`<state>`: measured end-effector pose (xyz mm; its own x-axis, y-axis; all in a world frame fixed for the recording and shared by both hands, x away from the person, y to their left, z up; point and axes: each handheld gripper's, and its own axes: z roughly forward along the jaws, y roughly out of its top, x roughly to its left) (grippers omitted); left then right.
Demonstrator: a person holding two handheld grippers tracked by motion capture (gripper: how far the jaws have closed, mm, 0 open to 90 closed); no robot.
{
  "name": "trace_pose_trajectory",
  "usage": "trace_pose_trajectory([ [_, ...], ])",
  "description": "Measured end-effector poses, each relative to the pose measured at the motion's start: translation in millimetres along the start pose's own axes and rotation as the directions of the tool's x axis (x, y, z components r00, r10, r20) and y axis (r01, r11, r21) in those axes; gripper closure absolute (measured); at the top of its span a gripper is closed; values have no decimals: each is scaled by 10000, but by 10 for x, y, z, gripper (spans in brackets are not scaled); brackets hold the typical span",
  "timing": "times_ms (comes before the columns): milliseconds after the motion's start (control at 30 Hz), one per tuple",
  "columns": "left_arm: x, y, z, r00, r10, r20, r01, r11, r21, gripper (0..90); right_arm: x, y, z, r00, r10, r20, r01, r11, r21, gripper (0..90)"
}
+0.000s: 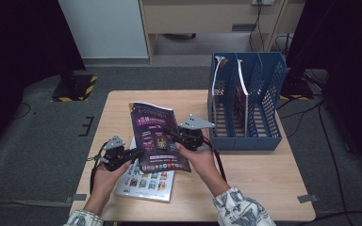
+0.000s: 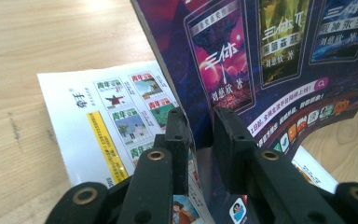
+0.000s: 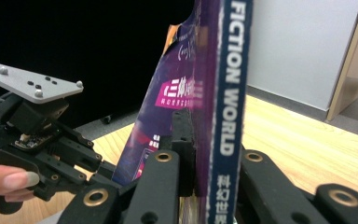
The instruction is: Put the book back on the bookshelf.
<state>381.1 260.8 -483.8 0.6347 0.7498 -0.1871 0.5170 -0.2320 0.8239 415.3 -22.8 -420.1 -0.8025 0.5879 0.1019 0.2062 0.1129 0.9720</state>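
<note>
Purple magazine [image 1: 156,136] clamped between left gripper [image 1: 133,153] fingers and right gripper [image 1: 175,135] fingers

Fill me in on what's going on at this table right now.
A person holds a purple glossy magazine above the wooden table with two grippers. The right gripper is clamped on its spine edge, and the left gripper has closed on its opposite edge. A white magazine lies flat on the table beneath. A blue plastic file rack stands to the right with magazines already in its slots.
</note>
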Motion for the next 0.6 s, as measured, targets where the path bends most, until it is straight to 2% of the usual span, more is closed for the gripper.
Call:
trace_pose_trajectory([
  [133, -12, 17, -11, 9998, 121, -181, -122, 9999, -84, 772, -12, 4, -37, 10000, -42, 1, 42, 10000, 2, 829],
  [167, -25, 31, -21, 9989, 273, -372, -279, 9995, -147, 775, -15, 7, -46, 10000, -9, 11, 9, 10000, -24, 828],
  [400, -28, 37, -53, 9967, 485, -654, -501, 9985, -232, 779, -15, 19, -47, 10000, -76, -13, 76, 10000, -51, 829],
  [600, -31, 53, -108, 9910, 674, -1160, -734, 9961, -484, 785, 14, 43, -46, 9997, -188, -123, 186, 9997, -146, 829],
])
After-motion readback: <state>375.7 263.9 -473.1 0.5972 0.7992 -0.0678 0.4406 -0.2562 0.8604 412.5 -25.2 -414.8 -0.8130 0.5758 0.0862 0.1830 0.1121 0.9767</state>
